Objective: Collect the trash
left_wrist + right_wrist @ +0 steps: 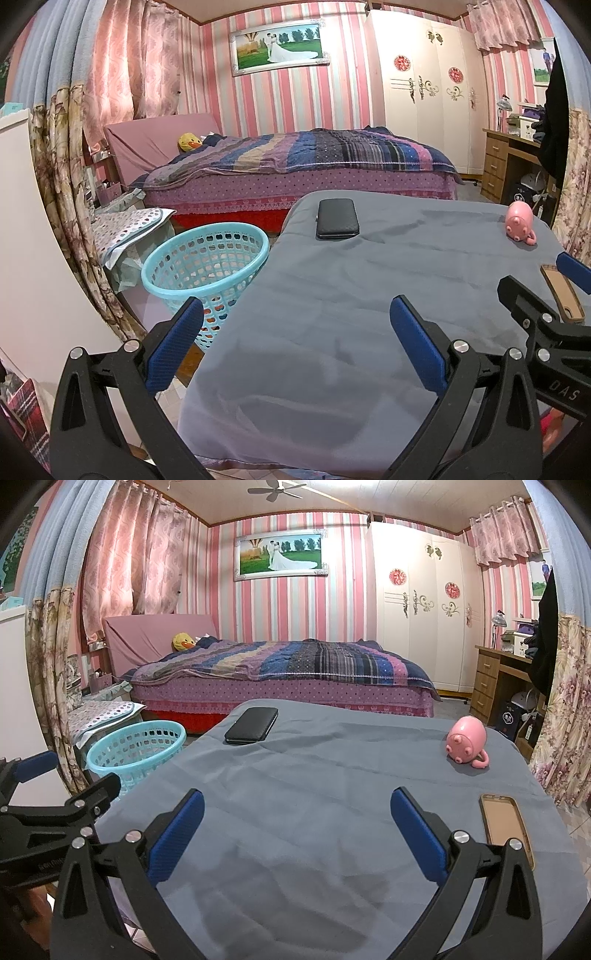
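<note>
A turquoise perforated waste basket [207, 273] [136, 749] stands on the floor at the left edge of the table with the grey cloth [351, 295] [314, 794]. On the cloth lie a black wallet-like case [338, 218] [252, 725], a pink pig-shaped mug [520, 222] [466, 744] and a tan phone case [563, 291] [506, 829]. My left gripper [295, 325] hovers open over the table's near left edge with nothing between its blue pads. My right gripper [297, 812] hangs open over the near middle of the cloth, empty too.
Beyond the table is a bed [280, 672] with a striped quilt. A white wardrobe [421, 620] and a wooden desk [498, 679] stand at the right. Curtains [66, 184] and a white cabinet [33, 240] line the left side.
</note>
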Tool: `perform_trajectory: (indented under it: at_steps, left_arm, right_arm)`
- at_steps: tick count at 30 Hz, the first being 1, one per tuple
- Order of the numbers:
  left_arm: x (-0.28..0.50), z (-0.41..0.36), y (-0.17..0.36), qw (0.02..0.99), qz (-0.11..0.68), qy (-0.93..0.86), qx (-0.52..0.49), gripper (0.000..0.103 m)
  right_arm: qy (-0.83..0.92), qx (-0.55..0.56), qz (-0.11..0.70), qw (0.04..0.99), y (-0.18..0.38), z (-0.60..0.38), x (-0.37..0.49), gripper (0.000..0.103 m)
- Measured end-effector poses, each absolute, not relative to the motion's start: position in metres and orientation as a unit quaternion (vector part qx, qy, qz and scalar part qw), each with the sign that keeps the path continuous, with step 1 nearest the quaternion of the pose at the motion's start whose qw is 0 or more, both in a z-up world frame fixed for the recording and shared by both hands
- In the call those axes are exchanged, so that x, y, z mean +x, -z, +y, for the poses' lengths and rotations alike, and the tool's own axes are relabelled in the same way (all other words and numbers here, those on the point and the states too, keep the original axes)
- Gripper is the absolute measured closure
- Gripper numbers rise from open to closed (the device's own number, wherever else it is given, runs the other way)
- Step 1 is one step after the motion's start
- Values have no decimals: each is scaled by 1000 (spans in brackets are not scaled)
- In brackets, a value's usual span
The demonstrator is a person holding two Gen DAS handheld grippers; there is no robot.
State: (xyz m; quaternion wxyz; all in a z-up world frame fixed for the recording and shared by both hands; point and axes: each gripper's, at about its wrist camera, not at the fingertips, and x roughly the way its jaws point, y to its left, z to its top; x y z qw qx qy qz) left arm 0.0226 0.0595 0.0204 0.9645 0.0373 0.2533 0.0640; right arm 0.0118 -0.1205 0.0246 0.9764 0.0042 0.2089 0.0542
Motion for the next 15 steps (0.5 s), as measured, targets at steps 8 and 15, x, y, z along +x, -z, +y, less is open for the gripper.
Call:
perform_trajectory:
  at_steps: [8, 15]
  left_arm:
    - [24, 62, -20, 964, 256, -63, 34, 5]
    - [25, 67, -19, 963, 259, -63, 28, 5]
  right_arm:
    - [-54, 5, 209, 976, -24, -121, 11, 5]
    - [-52, 6, 209, 976, -23, -122, 12, 5]
